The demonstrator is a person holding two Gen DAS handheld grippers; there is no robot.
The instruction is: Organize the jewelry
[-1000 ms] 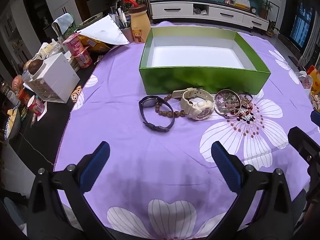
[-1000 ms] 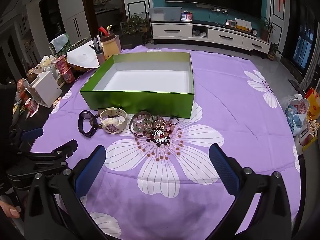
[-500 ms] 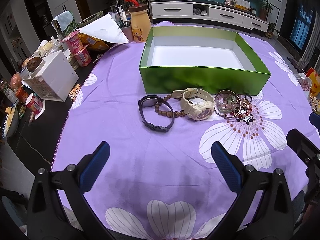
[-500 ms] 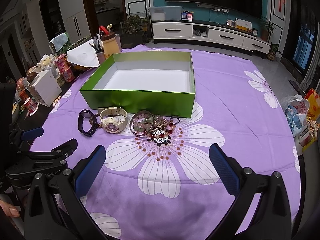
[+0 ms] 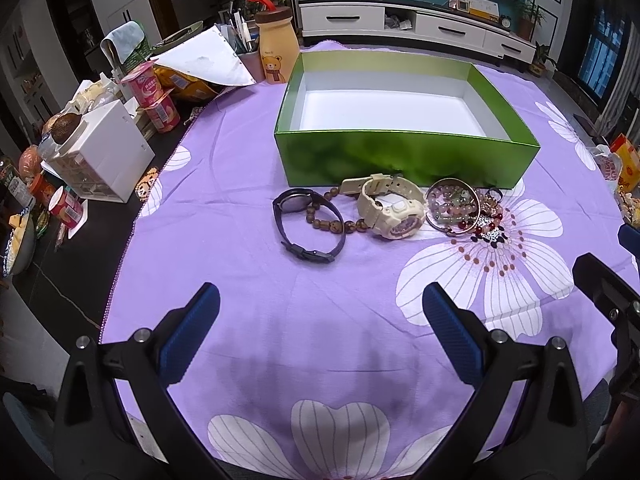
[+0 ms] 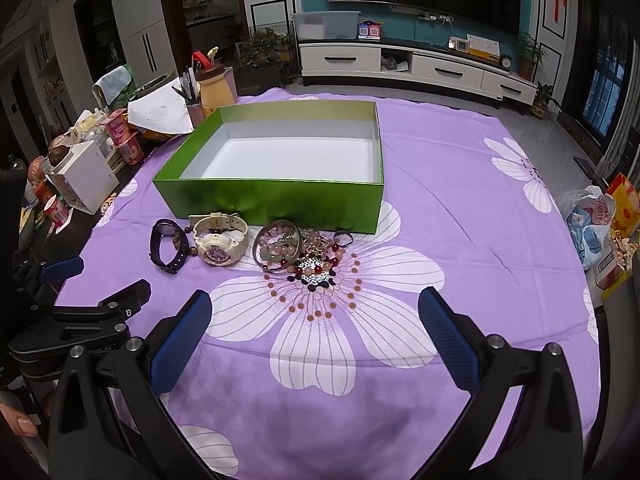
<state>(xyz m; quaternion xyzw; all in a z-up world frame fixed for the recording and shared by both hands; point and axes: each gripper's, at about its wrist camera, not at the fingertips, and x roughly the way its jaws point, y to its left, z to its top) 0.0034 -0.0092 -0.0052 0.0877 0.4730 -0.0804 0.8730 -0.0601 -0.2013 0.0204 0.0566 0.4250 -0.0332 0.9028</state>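
A purple flowered cloth covers the whole table, and on it, toward twelve o'clock from where both tongs point, sits the green box, open-topped, its white floor bare with nothing in it. Off at about ten o'clock, past the edge of the cloth, is a clutter of household stuff: a white plastic drawer unit, yogurt cups and a bear-printed jar, none of which looks to be part of the job. Lined up just in front of the box's near wall is the jewelry: a cream watch in the middle, a dark watch at its nine o'clock, a string of brown wooden beads running between and partly under the two, and at the cream watch's three o'clock a metal bangle ringed around pink and green beads, touching a tangled heap of small beaded pieces that I can't pick apart from here. The left tongs hang wide apart over bare cloth, gripping nothing, and the right tongs are the same, spread wide and empty, pointed at the bead heap. To my eye the sorting hasn't started; this is the reach for a first piece. The next move, I'd guess, calls for one pair to drop over a single item, likely a watch since it stands up off the cloth, and close on its strap without dragging the beads along.
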